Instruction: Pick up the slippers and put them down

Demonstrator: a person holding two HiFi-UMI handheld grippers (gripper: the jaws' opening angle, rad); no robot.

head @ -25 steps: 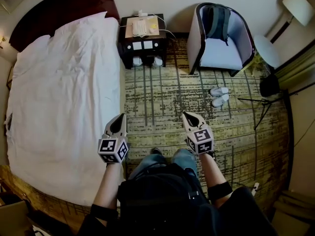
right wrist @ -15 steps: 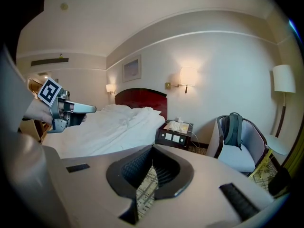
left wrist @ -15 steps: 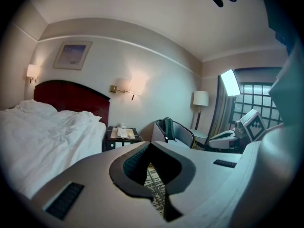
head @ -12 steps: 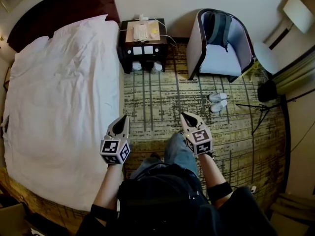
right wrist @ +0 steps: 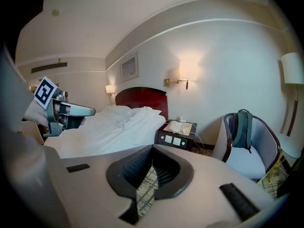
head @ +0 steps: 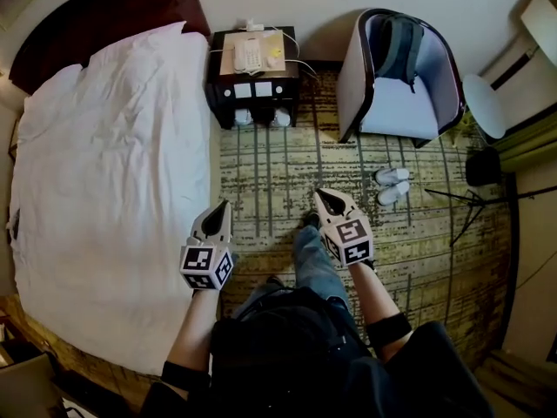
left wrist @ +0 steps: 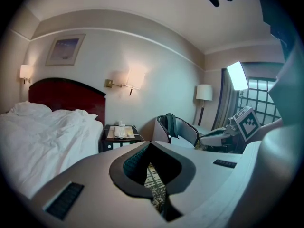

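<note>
patterned carpet point(head: 278, 172) bears slippers point(head: 391, 185) near armchair point(head: 405, 111); left gripper point(head: 221, 207), right gripper point(head: 320, 196) closed, empty.

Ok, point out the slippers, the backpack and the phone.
slippers point(head: 391, 176), head view, on the upper slipper of the pair.
backpack point(head: 402, 47), head view, on its middle.
phone point(head: 248, 55), head view, on its middle.

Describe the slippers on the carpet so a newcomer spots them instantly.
Find the armchair with the backpack on it, right of the nightstand in the head view. On the patterned carpet just in front of its seat lies a pair of white slippers, side by side. Unlike the two white items tucked under the nightstand, they sit out on open floor.
</note>
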